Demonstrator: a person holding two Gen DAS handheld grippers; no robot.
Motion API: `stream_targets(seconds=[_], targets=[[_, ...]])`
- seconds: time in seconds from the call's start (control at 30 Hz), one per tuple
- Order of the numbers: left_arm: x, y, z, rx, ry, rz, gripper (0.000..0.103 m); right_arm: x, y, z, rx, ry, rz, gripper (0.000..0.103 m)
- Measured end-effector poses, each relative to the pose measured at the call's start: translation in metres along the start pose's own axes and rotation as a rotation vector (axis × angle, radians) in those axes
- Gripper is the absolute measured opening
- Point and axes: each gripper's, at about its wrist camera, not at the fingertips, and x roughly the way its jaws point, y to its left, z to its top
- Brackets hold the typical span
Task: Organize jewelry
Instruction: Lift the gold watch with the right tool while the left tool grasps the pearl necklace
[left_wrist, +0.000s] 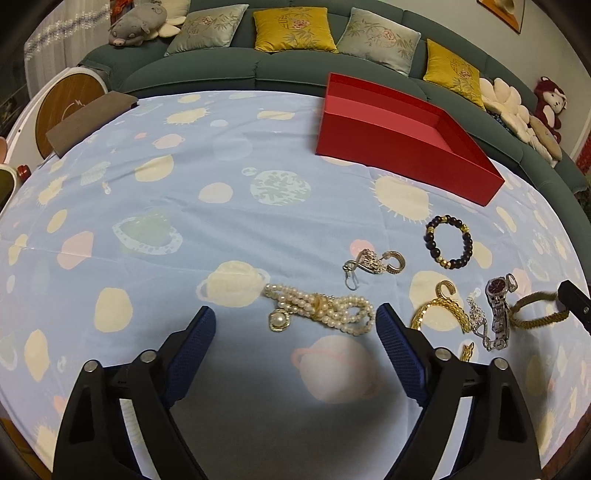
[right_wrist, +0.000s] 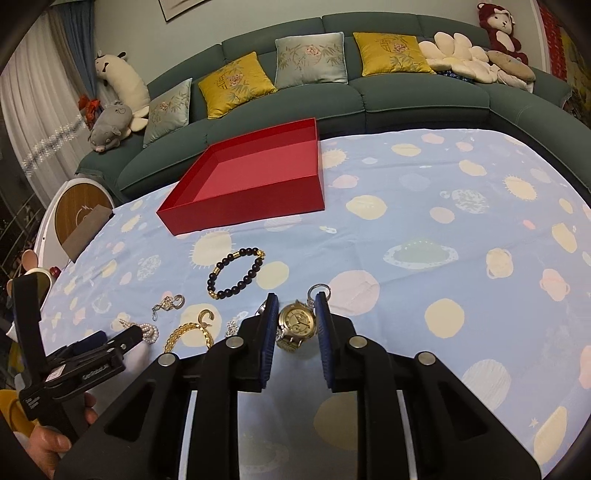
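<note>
The job looks barely begun: the red box (right_wrist: 255, 184) at the bench's far edge holds nothing, and all the jewelry lies on the cloth toward the near edge. At the left of that cluster, the left tongs (left_wrist: 295, 332) hover low with jaws wide apart, the pearl necklace (left_wrist: 321, 308) lying just ahead between their tips, ungripped. To the right, the right tongs (right_wrist: 297, 317) reach forward, angled down, jaws partly closed either side of the gold watch (right_wrist: 297, 323); whether they actually pinch it I cannot tell. Next, I judge: close firmly, lift, carry to the box
</note>
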Motion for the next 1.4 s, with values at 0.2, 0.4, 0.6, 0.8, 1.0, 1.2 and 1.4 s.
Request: stream_targets(seconds=[0.2, 0.4, 0.6, 0.8, 1.0, 1.2, 1.4], targets=[[0.006, -0.01, 0.0, 0.038, -0.013, -0.017, 0.062, -0.008, -0.002, 0.0, 0.002, -0.001, 0.004, 0.0], [0.006, -0.022, 0.0, 0.08, -0.017, -0.07, 0.015, -0.002, -0.01, -0.008, 0.008, 0.048, 0.016, 0.001], [0.006, -0.026, -0.001, 0.09, -0.009, -0.086, 0.008, 0.007, -0.013, -0.028, -0.012, 0.108, -0.047, 0.048], [0.001, -0.02, 0.002, 0.055, 0.002, -0.115, 0.008, 0.021, -0.012, -0.037, -0.03, 0.158, -0.045, 0.045], [-0.005, -0.008, 0.003, 0.021, 0.006, -0.124, 0.011, 0.028, -0.007, -0.039, -0.07, 0.149, -0.063, 0.014], [-0.001, -0.002, 0.005, -0.004, 0.008, -0.134, 0.012, 0.021, -0.01, -0.035, -0.028, 0.137, -0.041, 0.009], [0.01, -0.015, 0.013, 0.062, 0.012, -0.169, 0.03, 0.015, -0.006, -0.032, -0.025, 0.125, -0.016, 0.009]])
